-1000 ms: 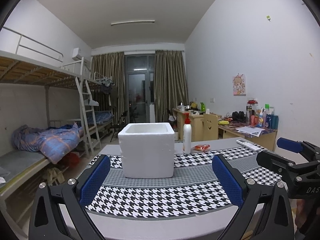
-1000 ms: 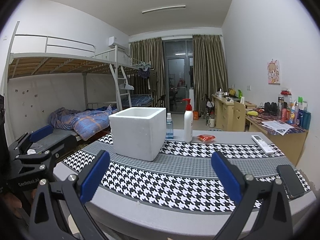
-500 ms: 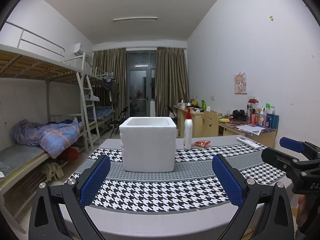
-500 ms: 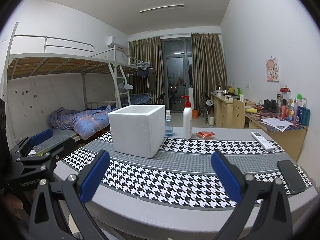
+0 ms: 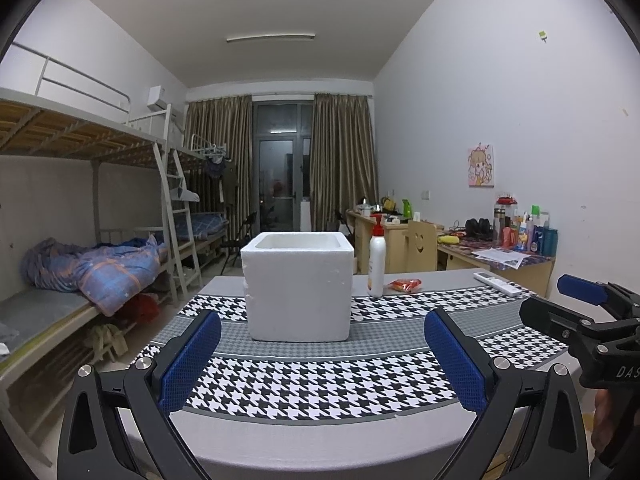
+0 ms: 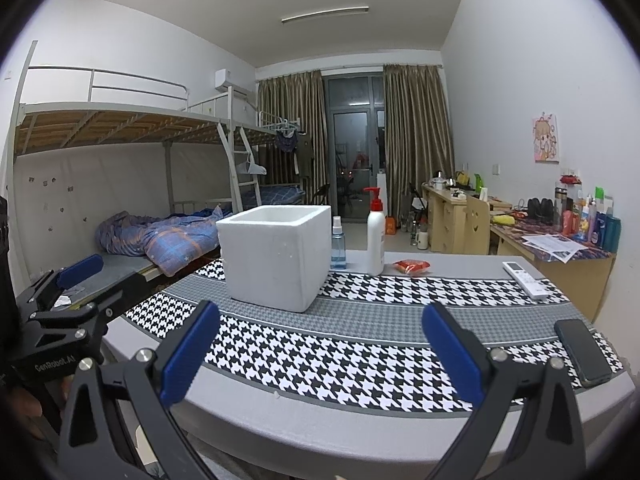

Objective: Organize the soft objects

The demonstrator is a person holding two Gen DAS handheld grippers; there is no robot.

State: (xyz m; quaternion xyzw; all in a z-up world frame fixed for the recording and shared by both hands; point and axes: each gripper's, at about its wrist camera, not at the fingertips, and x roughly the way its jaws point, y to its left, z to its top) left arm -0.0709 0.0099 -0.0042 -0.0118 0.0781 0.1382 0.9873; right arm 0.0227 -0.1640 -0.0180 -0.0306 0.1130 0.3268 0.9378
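Both claws gape wide and empty, hanging short of the near edge of the surface (image 5: 304, 444). The left claw (image 5: 322, 360) faces the white foam box (image 5: 298, 286) almost square-on: box dead ahead, centred between its fingers, well apart, standing upright and open-topped on the houndstooth runner (image 5: 320, 384). The right claw (image 6: 320, 354) sees the same box (image 6: 274, 256) forward and to its left, corner-on, so the left is the nearer and better lined up for anything going into the box. The likely soft thing, a small red-orange packet (image 6: 412, 267), lies flat on the surface beyond the runner, ahead and slightly right of the right claw's centreline, just right of the white pump bottle (image 6: 375, 240); its long axis runs roughly across the view. My call: the right claw takes the packet, since from the left claw (image 5: 406, 285) it sits off to the right behind the bottle (image 5: 377, 262). Whether it really is soft, can't tell at this size. Only the right view shows the small blue spray bottle (image 6: 338, 244) tucked between box and pump bottle, and the dark phone (image 6: 582, 354) at the runner's right end. The left view hides both but looks straighter at the box's open rim; its inside is not visible in either. A white remote (image 6: 524, 276) lies far right.
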